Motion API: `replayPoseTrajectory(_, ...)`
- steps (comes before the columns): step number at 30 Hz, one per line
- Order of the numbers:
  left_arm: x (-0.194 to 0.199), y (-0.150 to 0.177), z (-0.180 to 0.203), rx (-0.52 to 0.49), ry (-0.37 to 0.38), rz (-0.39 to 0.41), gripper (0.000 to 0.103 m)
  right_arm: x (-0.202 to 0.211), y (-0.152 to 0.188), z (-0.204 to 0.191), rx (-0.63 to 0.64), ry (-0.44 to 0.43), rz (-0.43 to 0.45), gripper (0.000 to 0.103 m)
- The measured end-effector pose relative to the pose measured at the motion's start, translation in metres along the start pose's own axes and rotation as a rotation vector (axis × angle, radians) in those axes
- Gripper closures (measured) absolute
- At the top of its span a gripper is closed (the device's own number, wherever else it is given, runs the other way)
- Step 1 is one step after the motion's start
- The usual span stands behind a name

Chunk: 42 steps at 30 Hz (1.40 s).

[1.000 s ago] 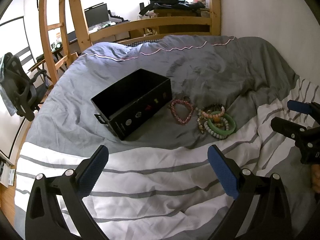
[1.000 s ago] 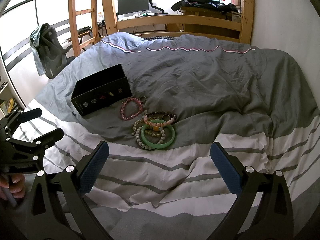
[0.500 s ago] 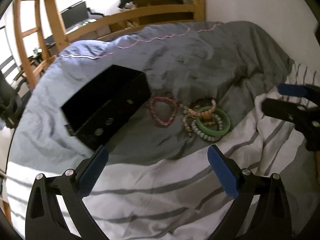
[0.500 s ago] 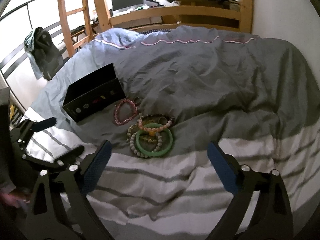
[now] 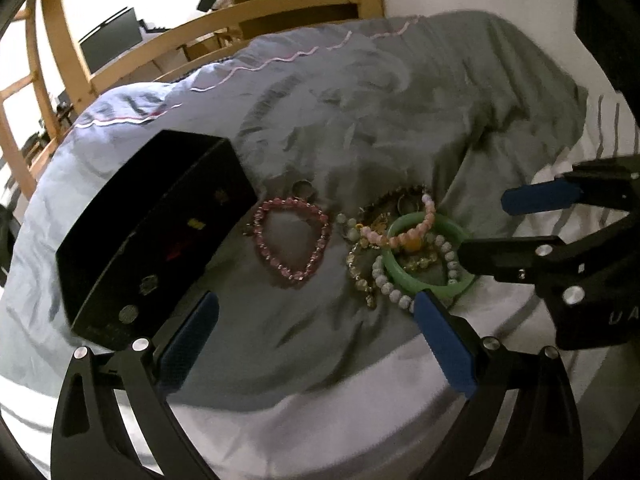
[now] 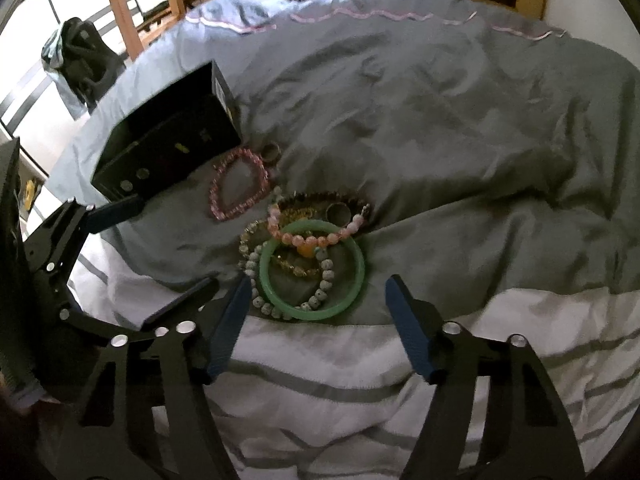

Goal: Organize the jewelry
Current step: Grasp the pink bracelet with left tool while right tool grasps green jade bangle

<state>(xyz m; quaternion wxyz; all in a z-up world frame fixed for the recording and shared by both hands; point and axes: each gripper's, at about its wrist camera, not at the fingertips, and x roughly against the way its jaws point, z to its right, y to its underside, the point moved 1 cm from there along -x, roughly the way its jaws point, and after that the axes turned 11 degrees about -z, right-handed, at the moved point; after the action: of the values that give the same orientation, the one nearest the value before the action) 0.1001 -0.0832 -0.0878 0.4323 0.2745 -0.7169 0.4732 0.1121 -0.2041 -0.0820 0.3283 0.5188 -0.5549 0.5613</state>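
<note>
While both your grippers, left [image 5: 316, 344] and right [image 6: 318, 322], hang spread wide and hold nothing, the bangle [image 6: 313, 269] lies at 12 o'clock of the right one, box [image 6: 168, 140] at 10.

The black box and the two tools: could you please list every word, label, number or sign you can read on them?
"UA": pale letters cut off by the frame edge, on the body of the right tool.
Black box: its side carries a row of small coloured emblems and a line of print near the bottom edge, all too blurred to read.
Left tool: no text visible.
</note>
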Motion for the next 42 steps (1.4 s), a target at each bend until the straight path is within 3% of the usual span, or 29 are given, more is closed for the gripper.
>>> replayPoseTrajectory(3, -0.011, -0.002, 0.009, -0.045, -0.023, 0.002, 0.007, -0.013, -0.005, -0.001, 0.014, 0.014, -0.034, 0.042)
replayPoseTrajectory(5, -0.019, -0.006, 0.010, -0.052, -0.011, -0.006, 0.017, -0.023, -0.008, -0.004, 0.034, 0.023, -0.056, 0.046)
replayPoseTrajectory(10, -0.033, -0.009, 0.004, -0.012, 0.037, -0.036, 0.030, -0.040, -0.013, -0.002, 0.014, 0.010, -0.080, 0.051)
replayPoseTrajectory(12, -0.033, -0.010, 0.000, 0.003, 0.051, -0.036, 0.039, -0.046, -0.013, 0.006, -0.025, -0.008, -0.101, 0.056)
replayPoseTrajectory(13, -0.034, -0.010, -0.003, 0.018, 0.055, -0.041, 0.049, -0.048, -0.013, 0.008, -0.034, -0.001, -0.113, 0.064)
replayPoseTrajectory(14, -0.035, -0.011, -0.008, 0.042, 0.085, -0.048, 0.051, -0.051, -0.013, 0.009, -0.039, -0.002, -0.121, 0.066)
replayPoseTrajectory(16, -0.035, -0.013, -0.022, 0.111, 0.150, -0.046, 0.056, -0.052, -0.012, 0.008, -0.035, 0.001, -0.116, 0.069)
replayPoseTrajectory(22, -0.039, -0.016, -0.048, 0.244, 0.189, -0.051, 0.078, -0.042, -0.013, 0.013, -0.064, -0.036, -0.068, 0.092)
replayPoseTrajectory(25, -0.041, -0.017, -0.050, 0.253, 0.198, -0.053, 0.086, -0.030, -0.017, 0.013, -0.057, -0.059, -0.014, 0.094)
replayPoseTrajectory(28, -0.042, -0.018, -0.050, 0.247, 0.202, -0.063, 0.085, -0.022, -0.018, 0.010, -0.045, -0.063, 0.027, 0.094)
replayPoseTrajectory(30, -0.042, -0.019, -0.049, 0.249, 0.197, -0.069, 0.073, -0.018, -0.020, 0.011, -0.047, -0.066, 0.042, 0.094)
replayPoseTrajectory(31, -0.043, -0.021, -0.049, 0.253, 0.199, -0.067, 0.053, -0.016, -0.019, 0.012, -0.049, -0.069, 0.050, 0.094)
replayPoseTrajectory(32, -0.043, -0.022, -0.049, 0.257, 0.179, -0.055, 0.040, -0.015, -0.020, 0.014, -0.053, -0.071, 0.054, 0.094)
replayPoseTrajectory(34, -0.045, -0.024, -0.047, 0.253, 0.138, -0.041, 0.039, -0.011, -0.009, 0.014, -0.064, -0.077, 0.053, 0.094)
replayPoseTrajectory(40, -0.060, -0.030, -0.059, 0.299, 0.191, -0.093, 0.092, -0.013, -0.015, 0.012, -0.084, -0.084, 0.060, 0.094)
replayPoseTrajectory(42, -0.059, -0.030, -0.066, 0.335, 0.230, -0.091, 0.096, -0.010, -0.015, 0.013, -0.089, -0.090, 0.075, 0.094)
